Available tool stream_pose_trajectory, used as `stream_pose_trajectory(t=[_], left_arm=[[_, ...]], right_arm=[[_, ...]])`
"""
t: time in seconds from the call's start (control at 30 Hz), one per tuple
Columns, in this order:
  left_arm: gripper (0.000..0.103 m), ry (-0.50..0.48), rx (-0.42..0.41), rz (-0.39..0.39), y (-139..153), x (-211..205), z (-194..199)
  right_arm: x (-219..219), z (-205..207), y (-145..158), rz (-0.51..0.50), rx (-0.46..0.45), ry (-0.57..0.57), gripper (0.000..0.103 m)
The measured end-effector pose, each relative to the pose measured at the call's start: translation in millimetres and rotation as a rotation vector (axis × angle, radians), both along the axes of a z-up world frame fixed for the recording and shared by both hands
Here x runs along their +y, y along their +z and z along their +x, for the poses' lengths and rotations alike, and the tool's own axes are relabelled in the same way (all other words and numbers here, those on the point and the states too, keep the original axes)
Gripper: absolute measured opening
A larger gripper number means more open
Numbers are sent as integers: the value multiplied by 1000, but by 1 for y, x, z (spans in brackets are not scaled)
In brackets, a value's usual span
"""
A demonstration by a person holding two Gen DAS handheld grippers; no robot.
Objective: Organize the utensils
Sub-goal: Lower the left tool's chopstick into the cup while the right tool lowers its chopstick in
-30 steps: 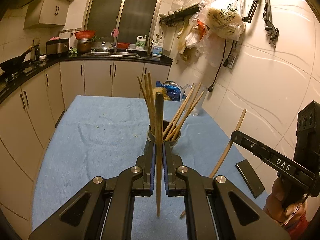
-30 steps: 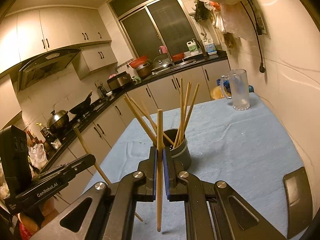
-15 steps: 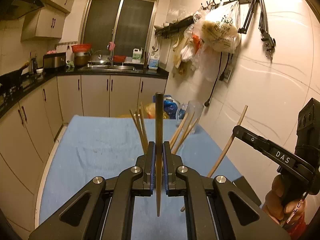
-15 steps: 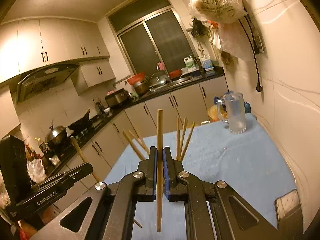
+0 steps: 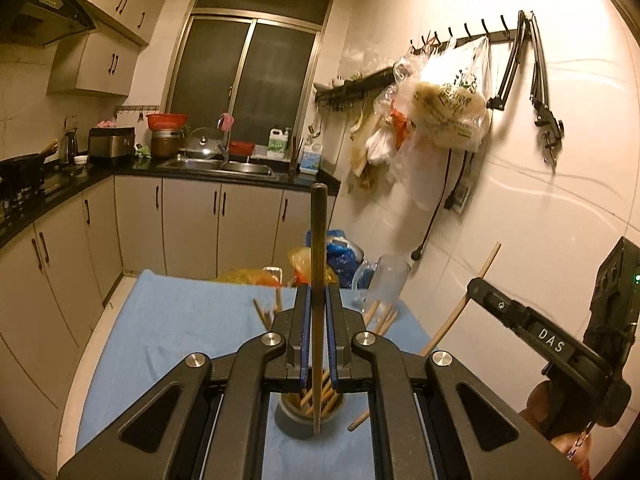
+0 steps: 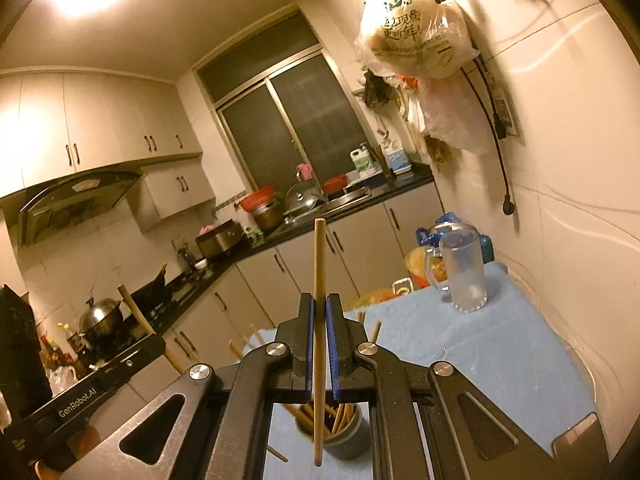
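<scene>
- Kitchen cabinets, a dark window and a sink counter are seen behind a table covered by a blue cloth; the same cloth is seen from the right wrist view.
- A dark chopstick is clamped upright in the left gripper, whose jaws are drawn in narrow against its shaft; the lower tip is seen in front of the holder's mouth.
- A grey chopstick holder is seen at 6 o'clock of the left wrist view, under the left gripper, with several chopsticks standing in it.
- Tips of those chopsticks are seen fanning out on either side of the jaws.
- A light wooden chopstick is pinched upright by the right gripper, jaws narrow on it; its lower end is seen at 6 o'clock, just in front of the holder.
- In the left wrist view, the right gripper is seen at 3 o'clock, with its chopstick tilted.
- In the right wrist view, the left gripper is seen at 8 o'clock.
- A clear glass mug is stood on the cloth at 2 o'clock of the right wrist view, well apart from the holder.
- A plastic bag is hung on the wall hooks at 1 o'clock of the left wrist view.
- A dark flat phone is seen lying at 4 o'clock of the right wrist view.
</scene>
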State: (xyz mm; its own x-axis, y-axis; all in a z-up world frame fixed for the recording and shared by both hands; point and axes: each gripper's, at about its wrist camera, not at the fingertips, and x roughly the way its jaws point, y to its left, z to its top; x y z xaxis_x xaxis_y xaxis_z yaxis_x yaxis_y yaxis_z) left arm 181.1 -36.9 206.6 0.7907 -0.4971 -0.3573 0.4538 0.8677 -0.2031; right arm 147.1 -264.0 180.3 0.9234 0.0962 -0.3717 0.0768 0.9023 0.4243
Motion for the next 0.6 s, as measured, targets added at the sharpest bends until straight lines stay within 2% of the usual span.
stream_pose_trajectory(t=[0.3,0.6], left_arm=[[7,9,-11,-21,-6,-12,28],[7,-7,24,-9,-38,-20,43]], right_arm=[[-6,31,-7,1,-6,-41,7],[-5,50,-38,6,53,-30,7]])
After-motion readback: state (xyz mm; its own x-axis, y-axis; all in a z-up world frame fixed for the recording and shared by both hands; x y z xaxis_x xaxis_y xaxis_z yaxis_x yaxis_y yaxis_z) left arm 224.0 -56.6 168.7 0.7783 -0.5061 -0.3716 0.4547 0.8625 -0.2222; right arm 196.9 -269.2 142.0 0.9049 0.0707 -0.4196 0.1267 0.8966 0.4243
